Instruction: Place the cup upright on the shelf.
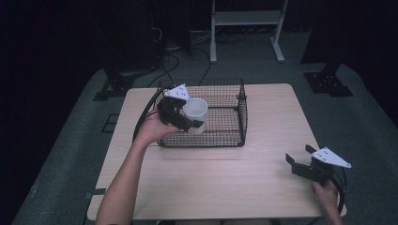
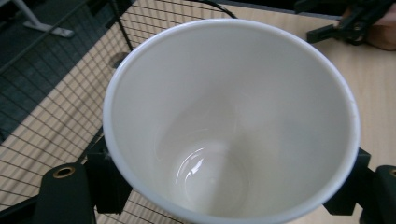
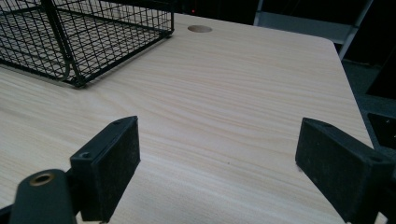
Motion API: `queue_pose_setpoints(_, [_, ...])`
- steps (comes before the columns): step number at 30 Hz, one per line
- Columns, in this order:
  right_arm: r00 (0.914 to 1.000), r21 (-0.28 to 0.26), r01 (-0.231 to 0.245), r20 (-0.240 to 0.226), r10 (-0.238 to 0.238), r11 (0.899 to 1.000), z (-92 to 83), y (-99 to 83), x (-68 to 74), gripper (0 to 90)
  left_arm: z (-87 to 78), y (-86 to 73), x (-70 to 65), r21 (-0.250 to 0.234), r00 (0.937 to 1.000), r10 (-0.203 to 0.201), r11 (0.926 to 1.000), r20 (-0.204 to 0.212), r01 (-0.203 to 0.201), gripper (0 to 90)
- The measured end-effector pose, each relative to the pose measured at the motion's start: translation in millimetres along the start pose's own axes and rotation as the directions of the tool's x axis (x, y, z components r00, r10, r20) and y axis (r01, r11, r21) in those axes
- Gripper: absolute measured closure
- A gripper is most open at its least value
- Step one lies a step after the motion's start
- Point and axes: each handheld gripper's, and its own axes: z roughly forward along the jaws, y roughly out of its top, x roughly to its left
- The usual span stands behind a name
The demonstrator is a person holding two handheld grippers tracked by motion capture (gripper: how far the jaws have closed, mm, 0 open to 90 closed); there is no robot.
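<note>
Wood table (image 1: 263,187), wire basket (image 1: 232,123): left gripper (image 1: 184,118) clenched across white mug (image 1: 195,114) body (glazed, rigid, likely slippery, chips easily), right gripper (image 1: 300,159) released, idle.

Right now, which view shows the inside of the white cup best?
The left gripper view: it looks straight down into the white cup, showing it empty to the bottom. The high view shows the cup small, held by the left gripper over the wire basket.
</note>
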Motion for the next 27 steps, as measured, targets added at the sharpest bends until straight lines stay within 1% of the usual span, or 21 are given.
queue_pose_setpoints(3, [1.0000, -0.001, -0.001, -0.001, 0.001, 1.000, -0.1, 0.0, -0.1, 13.1, 1.5, 2.0, 5.6, -0.002, 1.0000, -0.002, 1.0000, -0.001, 0.002, 21.1])
queue_pose_setpoints(4, [1.0000, -0.001, -0.001, -0.001, 0.001, 1.000, -0.1, 0.0, -0.1, 13.1, 2.9, 2.7, 9.5, -0.008, 1.0000, -0.004, 1.0000, -0.001, 0.004, 21.1])
queue_pose_setpoints(5, [1.0000, -0.001, -0.001, -0.001, 0.001, 1.000, -0.1, 0.0, -0.1, 13.1, 2.9, 2.7, 9.5, -0.008, 1.0000, -0.004, 1.0000, -0.001, 0.004, 21.1])
queue_pose_setpoints(7, [1.0000, -0.001, -0.001, 0.000, 0.001, 1.000, -0.1, -0.1, -0.1, 13.1, 4.2, 2.7, 13.2, -0.011, 0.9999, -0.003, 0.9999, -0.017, 0.003, 21.1])
queue_pose_setpoints(8, [1.0000, -0.001, 0.001, 0.000, -0.001, 1.000, -0.1, 0.0, 0.1, 13.1, 4.8, 2.7, 14.4, -0.013, 0.9998, -0.006, 0.9999, -0.017, 0.006, 21.1])
queue_pose_setpoints(11, [1.0000, 0.000, 0.006, 0.000, -0.006, 1.000, -0.3, -0.1, 0.4, 13.1, 8.3, 3.9, 19.5, 0.001, 0.9998, -0.010, 1.0000, -0.020, 0.010, 21.1])
queue_pose_setpoints(14, [1.0000, 0.000, 0.002, 0.000, -0.002, 1.000, -0.5, -0.2, 0.3, 13.1, 11.3, 5.8, 24.7, 0.014, 0.9997, -0.017, 0.9998, -0.020, 0.017, 21.1])
queue_pose_setpoints(16, [1.0000, -0.004, 0.009, 0.004, -0.009, 1.000, -0.8, -0.1, 0.7, 13.1, 13.1, 6.4, 27.2, 0.006, 0.9993, -0.016, 0.9999, -0.033, 0.016, 21.1])
queue_pose_setpoints(18, [0.9999, -0.006, 0.012, 0.004, -0.012, 1.000, -1.0, -0.1, 1.0, 13.1, 15.4, 6.7, 30.8, 0.008, 0.9993, -0.026, 0.9996, -0.026, 0.026, 21.1])
queue_pose_setpoints(20, [1.0000, -0.003, 0.009, 0.003, -0.009, 1.000, -0.9, -0.2, 0.7, 13.1, 18.5, 6.9, 33.9, 0.023, 0.9993, -0.025, 0.9994, -0.029, 0.025, 21.1])
queue_pose_setpoints(24, [1.0000, -0.003, 0.007, 0.000, -0.007, 1.000, -0.8, -0.3, 0.6, 13.1, 24.0, 6.4, 39.8, 0.022, 0.9989, -0.036, 0.9991, -0.029, 0.036, 21.1])
queue_pose_setpoints(27, [1.0000, -0.003, 0.005, 0.000, -0.005, 1.000, -0.9, -0.3, 0.2, 13.1, 29.1, 5.4, 44.3, 0.030, 0.9989, -0.035, 0.9989, -0.031, 0.036, 21.1])
